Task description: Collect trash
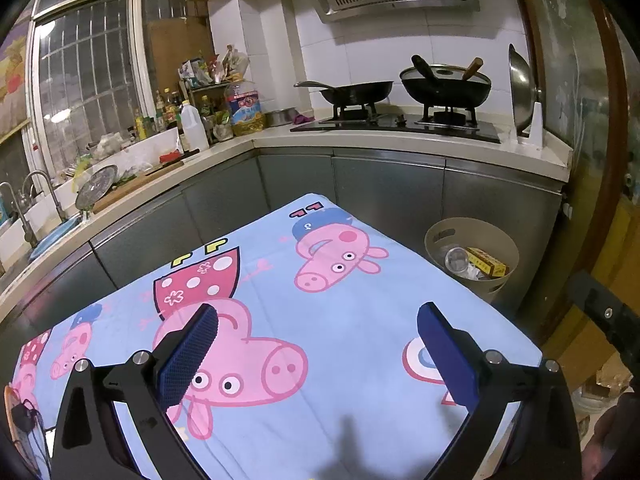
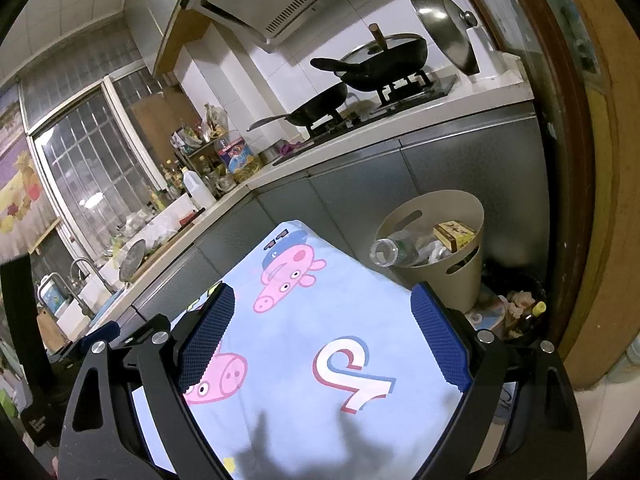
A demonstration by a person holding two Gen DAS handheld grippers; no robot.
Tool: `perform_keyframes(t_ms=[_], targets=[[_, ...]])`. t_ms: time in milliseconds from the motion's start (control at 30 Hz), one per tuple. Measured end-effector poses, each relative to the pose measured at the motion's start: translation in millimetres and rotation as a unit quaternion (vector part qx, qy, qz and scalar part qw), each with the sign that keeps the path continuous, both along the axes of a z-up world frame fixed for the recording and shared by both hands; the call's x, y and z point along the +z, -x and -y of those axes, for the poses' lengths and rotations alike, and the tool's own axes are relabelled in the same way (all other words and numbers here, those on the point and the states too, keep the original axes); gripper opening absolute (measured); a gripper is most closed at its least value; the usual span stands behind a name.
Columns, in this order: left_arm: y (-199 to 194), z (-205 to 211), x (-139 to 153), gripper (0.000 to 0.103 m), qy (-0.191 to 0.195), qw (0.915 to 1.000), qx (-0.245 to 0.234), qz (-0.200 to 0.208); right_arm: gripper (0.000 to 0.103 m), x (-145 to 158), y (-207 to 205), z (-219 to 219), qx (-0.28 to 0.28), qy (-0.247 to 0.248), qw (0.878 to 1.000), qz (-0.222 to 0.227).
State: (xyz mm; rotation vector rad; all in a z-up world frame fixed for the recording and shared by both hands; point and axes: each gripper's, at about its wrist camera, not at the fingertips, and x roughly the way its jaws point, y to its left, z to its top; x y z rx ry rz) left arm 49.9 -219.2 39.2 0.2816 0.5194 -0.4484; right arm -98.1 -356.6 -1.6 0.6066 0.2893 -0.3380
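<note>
While both my grippers hang wide apart and hold nothing, I see no loose trash on the cloth (image 1: 320,340) that covers the worktop. My left gripper (image 1: 318,354) and right gripper (image 2: 322,334) each hover above bare printed fabric. What trash I can find already sits in the bin (image 2: 466,280) on the floor just beyond the worktop's far right corner: a clear bottle (image 2: 394,252) and a yellow box (image 2: 454,234). The bottle lies tilted with its mouth poking over the rim, so I judge that a knock from my right gripper, or another piece dropped against it, could tip it out. The bin looks light and stands close to the worktop edge; a careless reach might shove it over. The cloth could also snag on a pad and drag.
</note>
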Motion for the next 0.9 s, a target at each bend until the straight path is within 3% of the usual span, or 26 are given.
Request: perform_keyframes(t_ms=[467, 900], targets=[[2.8, -1.2, 1.8, 0.099, -0.011, 0.9999, 0.005, 0.005, 0.089, 1.8, 0.0, -2.6, 0.000, -0.001, 1.000, 0.000], [-0.2, -7.7, -0.2, 0.099, 0.002, 0.9999, 0.012, -0.005, 0.089, 2.0, 0.3, -3.6, 0.001, -0.001, 1.000, 0.001]])
